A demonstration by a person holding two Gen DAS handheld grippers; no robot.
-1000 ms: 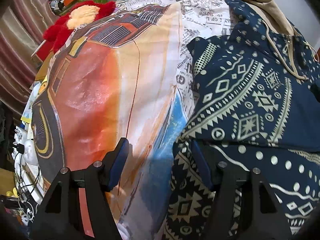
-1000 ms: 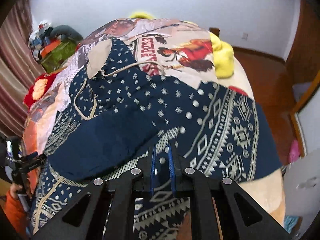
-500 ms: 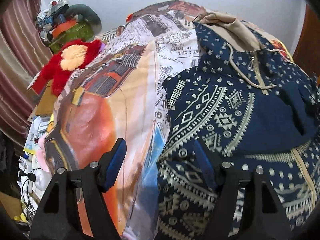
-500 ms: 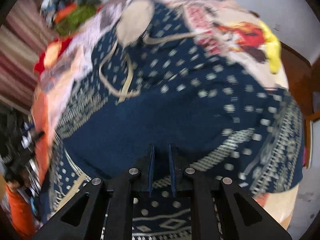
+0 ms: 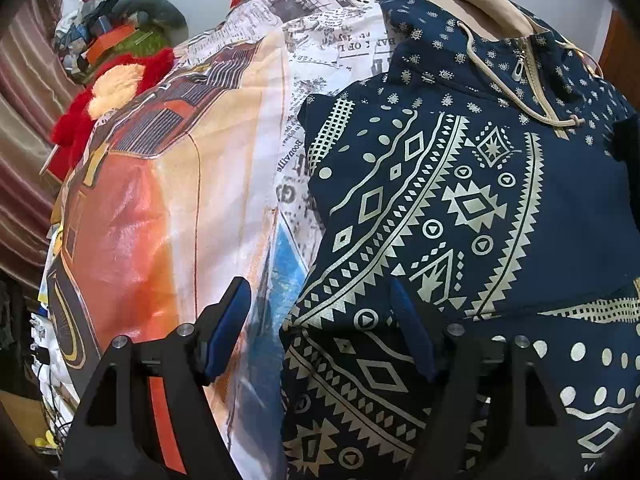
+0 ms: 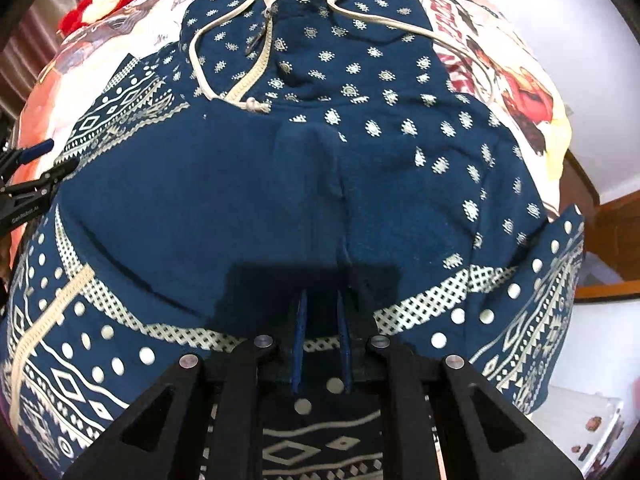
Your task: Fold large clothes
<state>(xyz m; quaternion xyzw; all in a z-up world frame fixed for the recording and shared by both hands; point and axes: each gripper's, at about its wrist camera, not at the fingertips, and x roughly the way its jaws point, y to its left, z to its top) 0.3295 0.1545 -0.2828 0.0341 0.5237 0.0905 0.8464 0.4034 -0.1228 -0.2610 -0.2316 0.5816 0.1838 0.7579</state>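
printed bedspread [image 5: 192,184] half hidden under hoodie [image 6: 280,184], right gripper [image 6: 320,312] pinching it.

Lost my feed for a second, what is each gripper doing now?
Left gripper: open, holding nothing.
Right gripper: shut on the navy hoodie sleeve.

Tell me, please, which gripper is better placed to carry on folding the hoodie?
Probably the right gripper: it looks shut on the navy hoodie sleeve laid across its front. The left gripper hangs open at its edge.

left gripper [image 5: 320,312]: jaws wide apart, empty | right gripper [image 6: 321,320]: jaws nearly closed, pinching fabric
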